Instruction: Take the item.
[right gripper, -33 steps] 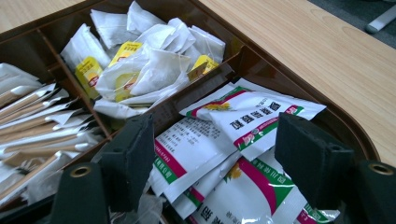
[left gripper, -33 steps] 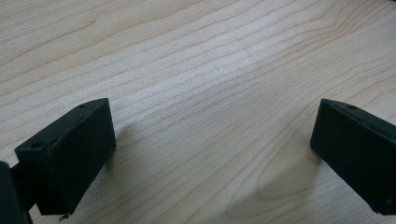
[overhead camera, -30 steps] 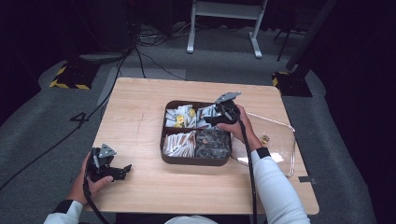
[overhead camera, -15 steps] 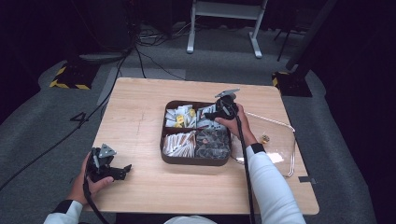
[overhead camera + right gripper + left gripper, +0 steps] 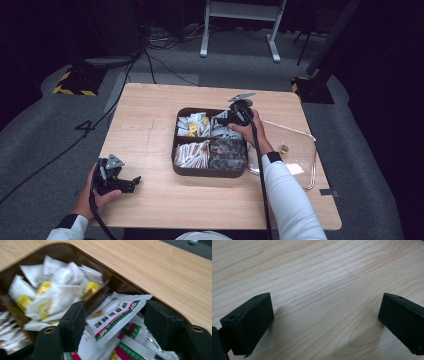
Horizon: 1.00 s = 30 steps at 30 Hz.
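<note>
A dark brown four-compartment tray [image 5: 207, 172] sits mid-table, full of sachets. My right gripper [image 5: 223, 121] hovers low over its far right compartment. In the right gripper view the right gripper [image 5: 115, 308] is open, and a white sachet with a green and red stripe [image 5: 113, 320] lies tilted between the jaws on top of similar sachets. White and yellow sachets [image 5: 47, 295] fill the adjoining compartment. My left gripper [image 5: 131, 182] rests at the table's near left corner. In the left gripper view the left gripper [image 5: 325, 315] is open over bare wood.
A clear plastic lid [image 5: 305, 167] lies to the right of the tray with a small gold object [image 5: 284, 148] on it. Cables trail from both grippers. Bare wooden table [image 5: 150, 115] surrounds the tray on the left and far sides.
The right gripper has shifted slightly forward and left over the far right compartment. The left gripper has not moved.
</note>
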Tool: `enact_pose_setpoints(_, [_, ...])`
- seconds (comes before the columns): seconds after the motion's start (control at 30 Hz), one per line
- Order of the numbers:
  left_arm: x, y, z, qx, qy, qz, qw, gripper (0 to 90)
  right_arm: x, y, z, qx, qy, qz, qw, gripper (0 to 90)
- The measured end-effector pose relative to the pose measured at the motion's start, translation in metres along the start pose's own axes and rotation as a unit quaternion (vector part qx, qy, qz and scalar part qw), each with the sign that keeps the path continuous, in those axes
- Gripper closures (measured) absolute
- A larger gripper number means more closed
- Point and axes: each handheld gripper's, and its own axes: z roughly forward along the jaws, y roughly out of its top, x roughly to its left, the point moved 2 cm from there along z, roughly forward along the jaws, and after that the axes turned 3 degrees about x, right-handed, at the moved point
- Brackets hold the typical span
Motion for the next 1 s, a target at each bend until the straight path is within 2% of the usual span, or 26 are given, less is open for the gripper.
enact_pose_setpoints(0.07, [0.0, 0.0, 0.0, 0.0, 0.0, 0.0, 1.0, 0.3, 0.003, 0.002, -0.001, -0.006, 0.004, -0.004, 1.0, 38.9])
enact_pose_setpoints(0.1, [0.0, 0.0, 0.0, 0.0, 0.0, 0.0, 1.0, 0.3, 0.005, 0.002, 0.0, 0.001, 0.011, -0.009, 0.9999, 44.6])
enact_pose_setpoints(0.13, [0.0, 0.0, 0.0, 0.0, 0.0, 0.0, 1.0, 0.3, 0.007, 0.002, 0.001, 0.005, 0.014, -0.012, 0.9998, 43.7])
enact_pose_setpoints(0.17, [0.0, 0.0, 0.0, 0.0, 0.0, 0.0, 1.0, 0.3, 0.009, 0.002, 0.004, 0.01, 0.013, -0.018, 0.9997, 44.2])
enact_pose_setpoints(0.23, [0.0, 0.0, 0.0, 0.0, 0.0, -0.001, 1.0, 0.3, 0.015, 0.002, 0.012, 0.023, 0.008, -0.026, 0.9994, 50.8])
enact_pose_setpoints(0.27, [0.0, 0.0, 0.0, 0.0, 0.0, 0.0, 1.0, 0.3, 0.015, 0.002, 0.012, 0.023, 0.008, -0.026, 0.9994, 50.8])
enact_pose_setpoints(0.33, [0.0, 0.0, 0.0, 0.0, 0.0, 0.0, 1.0, 0.3, 0.017, 0.003, 0.015, 0.026, 0.01, -0.027, 0.9993, 57.4])
enact_pose_setpoints(0.43, [0.0, 0.0, 0.0, 0.0, 0.0, -0.001, 1.0, 0.4, 0.02, 0.003, 0.017, 0.025, 0.016, -0.032, 0.999, 67.6])
enact_pose_setpoints(0.7, [0.0, 0.0, 0.0, 0.0, -0.001, -0.002, 1.0, 0.4, 0.022, -0.001, 0.01, 0.009, 0.021, -0.036, 0.9991, 85.9])
enact_pose_setpoints(1.0, [0.0, 0.0, 0.0, 0.0, -0.001, -0.002, 1.0, 0.4, 0.021, -0.006, -0.009, -0.024, 0.028, -0.042, 0.9984, 88.9])
